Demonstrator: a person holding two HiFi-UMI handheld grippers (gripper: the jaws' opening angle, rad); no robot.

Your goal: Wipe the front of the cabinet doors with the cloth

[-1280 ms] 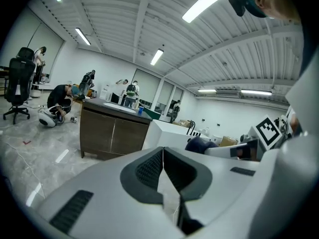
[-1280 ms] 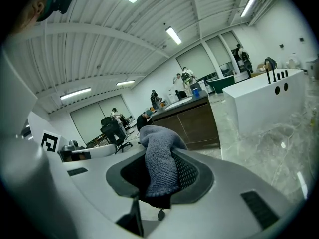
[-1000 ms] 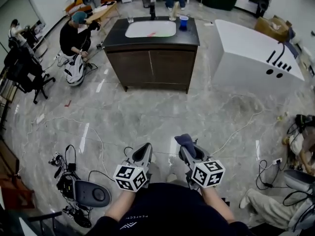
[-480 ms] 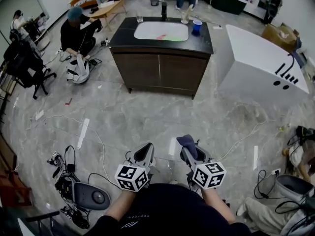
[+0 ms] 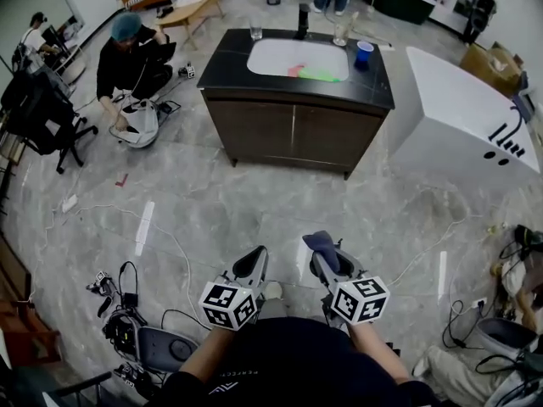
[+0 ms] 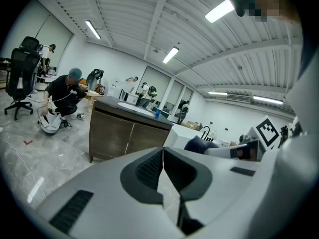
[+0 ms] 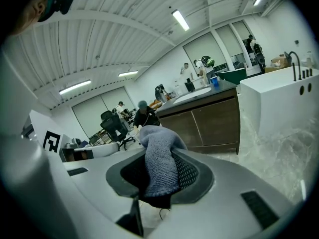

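Right tool (image 7: 160, 179) tight on a bunched blue-grey cloth (image 7: 155, 151)

- A black short-sleeved shirt (image 5: 288, 361) carries a small line of pale print on its left side.
- The left gripper (image 5: 253, 256) has a smooth, pale grey plastic shell, and black ribbed pads (image 6: 148, 168) line its jaws.
- The right gripper (image 5: 323, 262) has the same grey shell and black pads.
- Each gripper bears a white cube with black square markers (image 5: 227, 304).
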